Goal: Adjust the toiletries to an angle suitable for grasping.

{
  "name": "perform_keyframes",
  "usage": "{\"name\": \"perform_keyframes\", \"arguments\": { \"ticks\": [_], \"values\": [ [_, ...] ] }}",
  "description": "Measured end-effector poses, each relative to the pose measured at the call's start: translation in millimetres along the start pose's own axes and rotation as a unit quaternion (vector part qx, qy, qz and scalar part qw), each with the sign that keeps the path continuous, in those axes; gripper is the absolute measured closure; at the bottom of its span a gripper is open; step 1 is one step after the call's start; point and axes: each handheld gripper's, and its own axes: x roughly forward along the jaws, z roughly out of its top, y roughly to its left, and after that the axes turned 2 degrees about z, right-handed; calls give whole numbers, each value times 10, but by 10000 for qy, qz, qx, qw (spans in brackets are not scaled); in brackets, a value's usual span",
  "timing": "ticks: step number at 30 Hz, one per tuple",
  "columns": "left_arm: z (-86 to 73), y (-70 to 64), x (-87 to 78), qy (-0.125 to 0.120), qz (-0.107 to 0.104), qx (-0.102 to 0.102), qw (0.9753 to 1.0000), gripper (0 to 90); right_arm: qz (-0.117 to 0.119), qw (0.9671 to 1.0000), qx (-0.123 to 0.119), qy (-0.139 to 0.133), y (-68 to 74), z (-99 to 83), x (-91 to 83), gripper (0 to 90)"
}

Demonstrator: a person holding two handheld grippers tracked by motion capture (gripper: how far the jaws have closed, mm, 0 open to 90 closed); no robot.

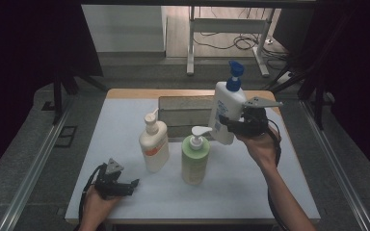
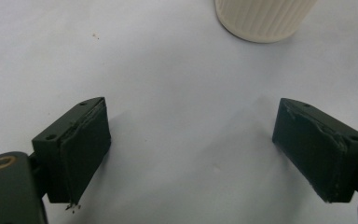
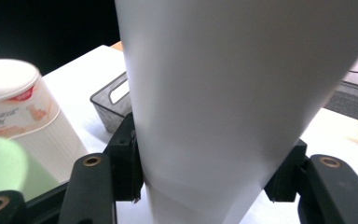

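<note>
My right gripper [image 1: 227, 123] is shut on a white pump bottle with a blue pump [image 1: 224, 113], held upright above the table at the right centre. Close up in the right gripper view, that white bottle [image 3: 223, 98] sits between the two jaws. A cream pump bottle [image 1: 154, 143] and a green pump bottle [image 1: 195, 156] stand on the white table [image 1: 125, 120]. My left gripper [image 1: 130, 186] rests open near the front left edge, with nothing between its jaws. The ribbed cream bottle base [image 2: 263, 18] lies ahead of the left gripper [image 2: 193, 144].
A dark mesh tray [image 1: 185, 114] sits at the back of the table, behind the bottles; its corner [image 3: 114, 100] is also seen in the right gripper view. The cream bottle [image 3: 23, 116] and green bottle [image 3: 2, 165] stand to the left there. Floor rails flank the table.
</note>
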Motion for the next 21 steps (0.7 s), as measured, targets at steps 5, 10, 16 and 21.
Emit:
{"name": "perform_keyframes", "arguments": {
  "ticks": [5,10,16,21],
  "values": [
    [0,0,1,-2,-1,1,10000,108,-82,10000,40,-17,-18,60,79,425],
    [0,1,1,-3,-3,1,10000,108,-120,9999,29,-25,-19,113,171,426],
    [0,0,1,-3,-1,2,10000,108,-105,9999,49,-86,-13,186,294,428],
    [-1,1,1,-4,0,1,10000,108,-130,9999,29,-109,5,250,403,428]
  ]
}}
